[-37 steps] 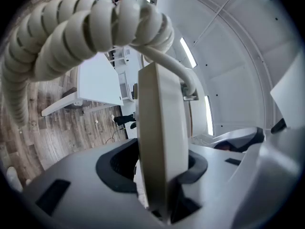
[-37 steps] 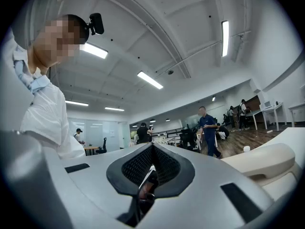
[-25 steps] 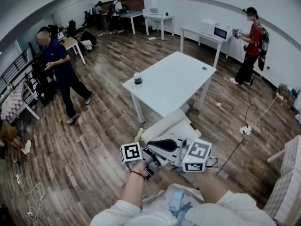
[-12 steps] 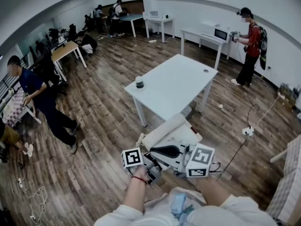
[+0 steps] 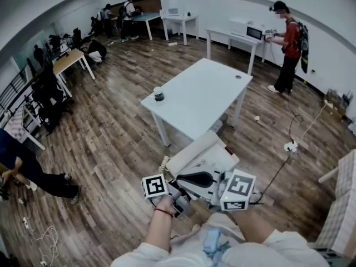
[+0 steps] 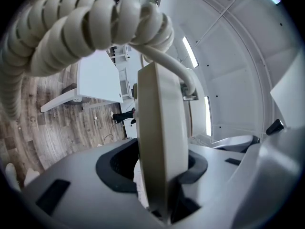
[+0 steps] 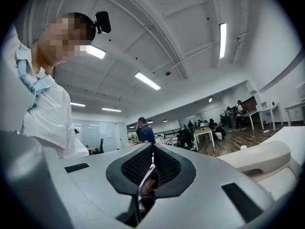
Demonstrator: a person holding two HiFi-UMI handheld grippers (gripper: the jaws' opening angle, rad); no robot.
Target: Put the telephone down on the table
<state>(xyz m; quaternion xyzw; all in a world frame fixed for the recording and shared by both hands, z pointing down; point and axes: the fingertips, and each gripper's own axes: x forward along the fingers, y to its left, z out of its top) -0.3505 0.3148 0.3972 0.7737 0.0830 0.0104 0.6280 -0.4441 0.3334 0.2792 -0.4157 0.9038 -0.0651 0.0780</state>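
A cream telephone (image 5: pixel 207 159) with its handset (image 5: pixel 194 148) on the cradle is held up in front of me, above the wooden floor and short of the white table (image 5: pixel 194 93). My left gripper (image 5: pixel 178 194) is shut on the phone's near left edge. In the left gripper view the cream body (image 6: pixel 159 142) stands clamped between the left gripper's (image 6: pixel 159 180) pads, with the coiled cord (image 6: pixel 81 27) looping above. My right gripper (image 5: pixel 183 178) is shut with nothing in it, lying against the phone's near side. The right gripper view shows the right gripper (image 7: pixel 148 171) pads together, the handset (image 7: pixel 257 159) to their right.
A small cup (image 5: pixel 159 94) stands on the table's left corner. A person (image 5: pixel 286 43) stands by the far right wall, another (image 5: pixel 28 174) crouches at the left edge. A cable and socket (image 5: pixel 291 146) lie on the floor at right. More desks (image 5: pixel 69 60) line the back.
The person in dark blue has walked from the left middle down to the lower left edge. The phone and both grippers keep their place and grip.
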